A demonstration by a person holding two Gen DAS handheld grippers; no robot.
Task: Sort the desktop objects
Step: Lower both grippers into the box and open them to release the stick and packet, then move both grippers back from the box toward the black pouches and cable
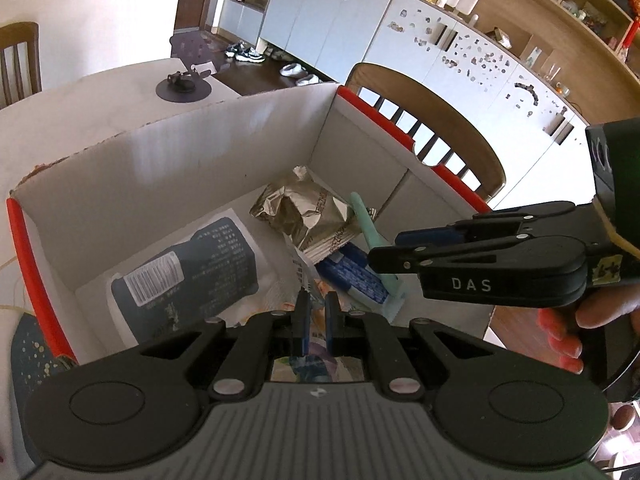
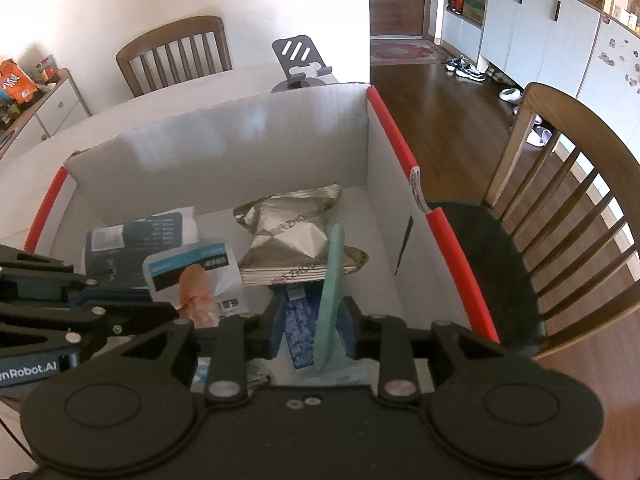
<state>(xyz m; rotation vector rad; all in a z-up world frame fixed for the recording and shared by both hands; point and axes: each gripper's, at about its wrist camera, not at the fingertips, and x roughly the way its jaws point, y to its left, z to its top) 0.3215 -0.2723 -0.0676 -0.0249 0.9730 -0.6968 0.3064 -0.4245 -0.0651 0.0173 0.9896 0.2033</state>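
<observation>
Nearest to me, my left gripper point(image 1: 316, 312) hangs over the near edge of the white cardboard box with red-taped rims point(image 2: 400, 152); its blue-padded fingers point(image 1: 301, 312) stand a narrow slit apart with nothing between them. Inside the box, at its left side, lies a flat white-and-dark-grey printed pouch with a barcode point(image 1: 192, 264). Overlapping that pouch's right edge is a clear plastic packet with a black-and-blue label and something orange inside point(image 2: 196, 276). Toward the box's middle and back sits a crumpled silver foil bag point(image 2: 288, 236), lying on a second foil pack. A long mint-green plastic stick point(image 2: 332, 280) leans across the foil's right side, its lower end reaching down over a blue printed packet point(image 2: 298, 320) at the box's near side. My right gripper point(image 2: 310, 324) is spread wide, one finger on each side of the blue packet and the stick, gripping neither. Beyond the box's far wall stands a black perforated phone stand point(image 2: 298, 60) on the white table point(image 2: 240, 80).
</observation>
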